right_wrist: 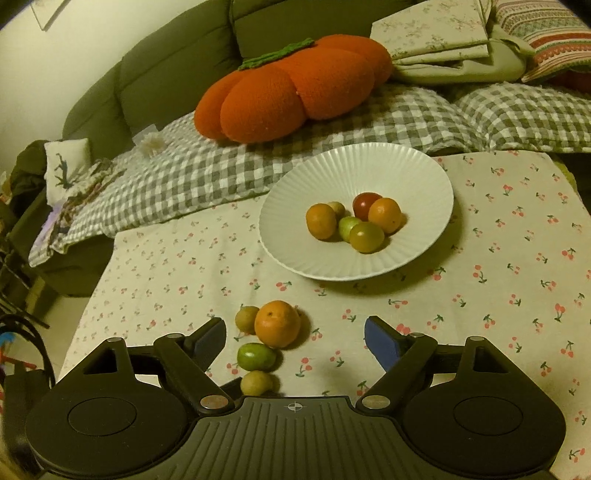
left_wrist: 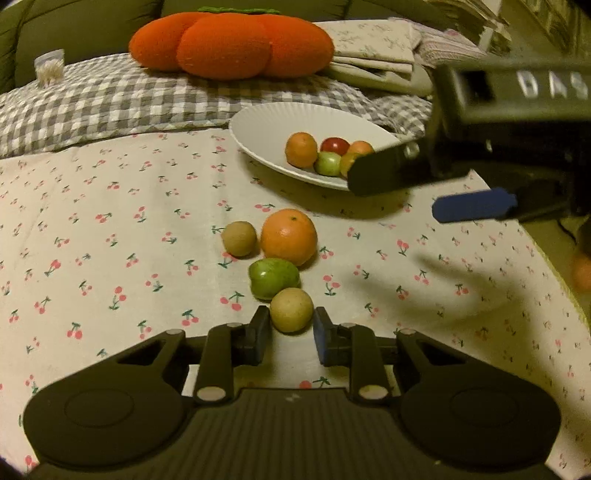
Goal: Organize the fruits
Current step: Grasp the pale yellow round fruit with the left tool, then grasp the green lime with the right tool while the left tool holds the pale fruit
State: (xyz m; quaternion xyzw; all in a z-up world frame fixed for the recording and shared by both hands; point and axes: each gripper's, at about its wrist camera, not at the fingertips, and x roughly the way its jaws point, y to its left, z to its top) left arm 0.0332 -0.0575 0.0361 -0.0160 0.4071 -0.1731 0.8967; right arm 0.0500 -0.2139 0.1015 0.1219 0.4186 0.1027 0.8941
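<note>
Several fruits lie on the cherry-print cloth: a yellow-green fruit (left_wrist: 291, 309), a green fruit (left_wrist: 273, 277), an orange (left_wrist: 289, 237) and a brownish fruit (left_wrist: 239, 238). My left gripper (left_wrist: 291, 325) is open, its pads on either side of the yellow-green fruit, apart from it. A white plate (right_wrist: 413, 173) holds several small fruits (right_wrist: 366, 236). My right gripper (right_wrist: 295, 341) is open wide and empty, above the loose fruits (right_wrist: 277, 323); it also shows in the left wrist view (left_wrist: 413, 192) beside the plate (left_wrist: 258, 118).
A big orange pumpkin cushion (left_wrist: 229, 44) lies on a grey checked blanket (left_wrist: 110, 103) behind the cloth, with folded linens (right_wrist: 436, 33) at the back right. The table's right edge (left_wrist: 554, 258) drops off close to the plate.
</note>
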